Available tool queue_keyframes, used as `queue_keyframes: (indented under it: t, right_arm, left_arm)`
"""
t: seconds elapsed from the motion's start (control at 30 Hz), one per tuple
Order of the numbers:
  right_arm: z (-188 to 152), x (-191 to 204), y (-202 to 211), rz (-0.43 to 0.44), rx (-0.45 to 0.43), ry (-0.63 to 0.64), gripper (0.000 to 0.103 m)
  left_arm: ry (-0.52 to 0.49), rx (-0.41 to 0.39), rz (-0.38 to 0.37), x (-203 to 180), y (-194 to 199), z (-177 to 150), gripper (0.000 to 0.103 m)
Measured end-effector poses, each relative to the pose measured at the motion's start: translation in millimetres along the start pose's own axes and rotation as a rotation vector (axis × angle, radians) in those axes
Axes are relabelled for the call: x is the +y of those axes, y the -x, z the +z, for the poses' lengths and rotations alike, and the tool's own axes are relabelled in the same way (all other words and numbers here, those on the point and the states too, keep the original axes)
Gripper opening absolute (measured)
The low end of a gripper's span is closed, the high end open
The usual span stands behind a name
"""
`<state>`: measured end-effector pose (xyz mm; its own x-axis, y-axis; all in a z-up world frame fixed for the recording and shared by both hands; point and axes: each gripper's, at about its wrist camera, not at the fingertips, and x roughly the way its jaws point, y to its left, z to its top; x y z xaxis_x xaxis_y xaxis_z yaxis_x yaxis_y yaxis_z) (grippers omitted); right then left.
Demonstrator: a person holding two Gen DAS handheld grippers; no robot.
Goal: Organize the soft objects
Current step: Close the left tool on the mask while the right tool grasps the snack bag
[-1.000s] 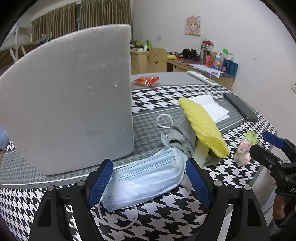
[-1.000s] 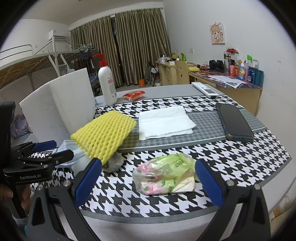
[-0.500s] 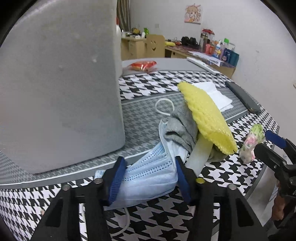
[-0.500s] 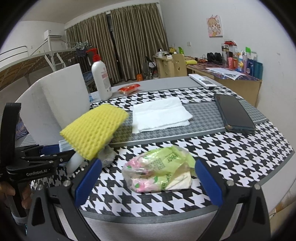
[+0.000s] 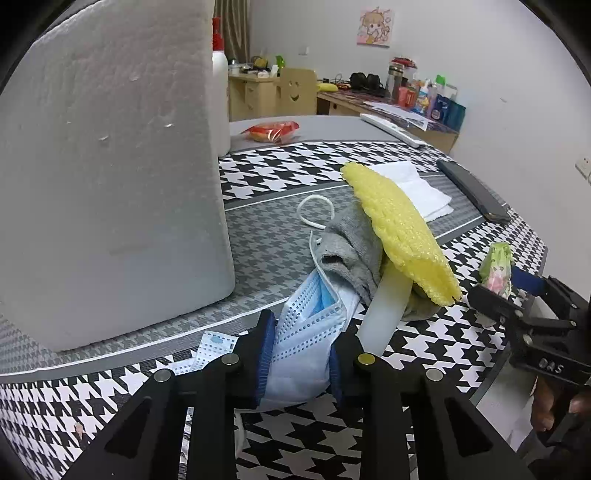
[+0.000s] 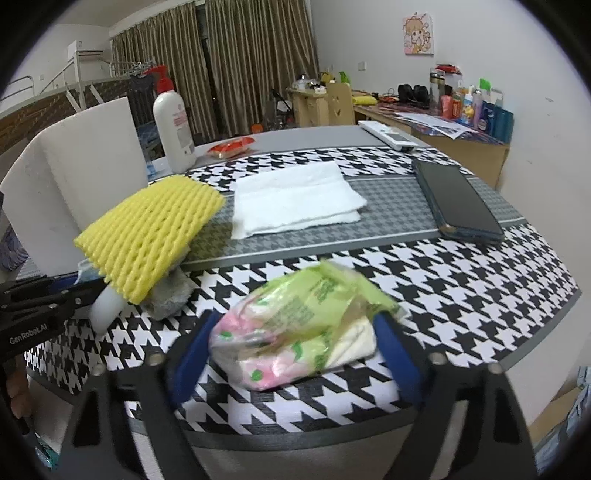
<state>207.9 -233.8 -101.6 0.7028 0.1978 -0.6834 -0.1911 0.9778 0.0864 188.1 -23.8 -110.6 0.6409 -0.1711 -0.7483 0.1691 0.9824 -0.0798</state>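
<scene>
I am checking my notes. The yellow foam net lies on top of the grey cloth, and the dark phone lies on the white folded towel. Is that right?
Not quite. The yellow foam net does lie on the grey cloth, but the phone rests on the tablecloth beside the white towel, apart from it. The right wrist view shows the gap.

White walls (image 6: 369, 33), brown curtains (image 6: 236, 55).

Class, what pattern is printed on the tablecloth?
A black-and-white houndstooth check on the tablecloth, with grey bands; the right wrist view shows it best.
</scene>
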Motion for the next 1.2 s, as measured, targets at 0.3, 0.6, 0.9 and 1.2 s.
queue_keyframes:
  t: [0.3, 0.6, 0.9, 1.2]
  right_arm:
    - [-1, 2, 12, 0.015, -0.023, 0.009, 0.068]
    - [5, 5, 32, 0.023, -0.079, 0.011, 0.067]
    - [16, 21, 54, 0.05, -0.147, 0.042, 0.068]
    - [30, 28, 66, 0.049, -0.195, 0.052, 0.068]
  left_arm:
    - [-0.007, -0.034, -0.022, -2, 11, -1, 0.019]
    - [-0.001, -0.12, -0.034, 3, 48, -4, 0.019]
    - [-0.03, -0.226, -0.021, 0, 90, -3, 0.019]
    - [-0.044, -0.281, 0.007, -1, 108, 5, 0.019]
